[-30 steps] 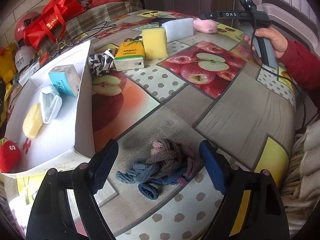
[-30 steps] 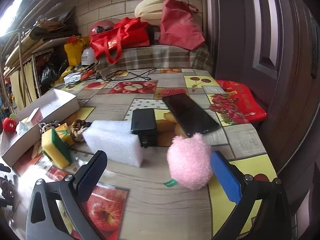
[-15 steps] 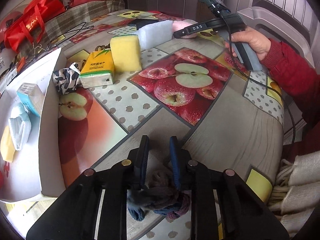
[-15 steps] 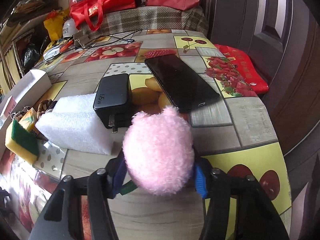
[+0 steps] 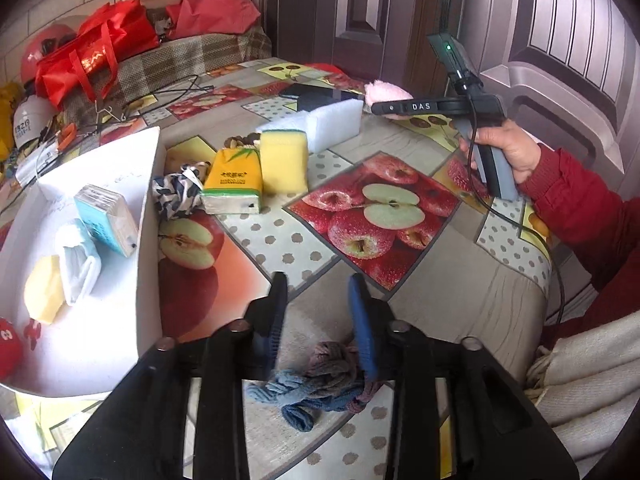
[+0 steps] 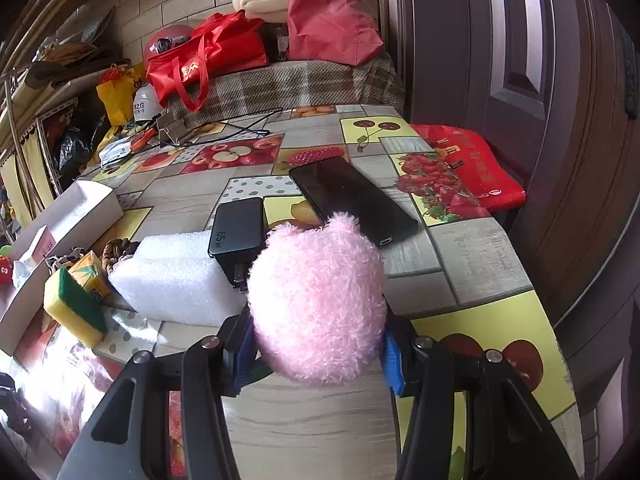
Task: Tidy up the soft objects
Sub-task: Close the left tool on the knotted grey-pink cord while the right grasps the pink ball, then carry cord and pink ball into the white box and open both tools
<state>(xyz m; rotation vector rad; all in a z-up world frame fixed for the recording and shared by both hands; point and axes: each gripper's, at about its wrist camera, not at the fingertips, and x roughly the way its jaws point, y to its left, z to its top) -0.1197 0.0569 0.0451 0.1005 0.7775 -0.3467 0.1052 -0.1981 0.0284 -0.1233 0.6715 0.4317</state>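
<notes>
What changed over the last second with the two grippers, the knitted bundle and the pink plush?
The right gripper closed from wide open onto the fluffy pink plush toy and holds it. The left gripper clamped shut over the blue-and-pink knitted fabric bundle, and its jaws are now opening, the bundle still on the fruit-print tablecloth. The white cardboard box, yellow sponge and white foam block stayed put.

The table (image 5: 460, 280) is wearing a glossy printed oilcloth, smooth and catching glare at the lower left of the right wrist view. The pink plush toy (image 6: 316, 304) is looking fluffy and long-piled. The knitted cloth bundle (image 5: 320, 384) is showing coarse, matt yarn. The white foam block (image 6: 172, 280) is looking finely grained (almost sugary), the yellow sponge (image 5: 283, 160) porous, the white box (image 5: 148, 240) matt cardboard, the phone (image 6: 352, 196) glossy black.
</notes>
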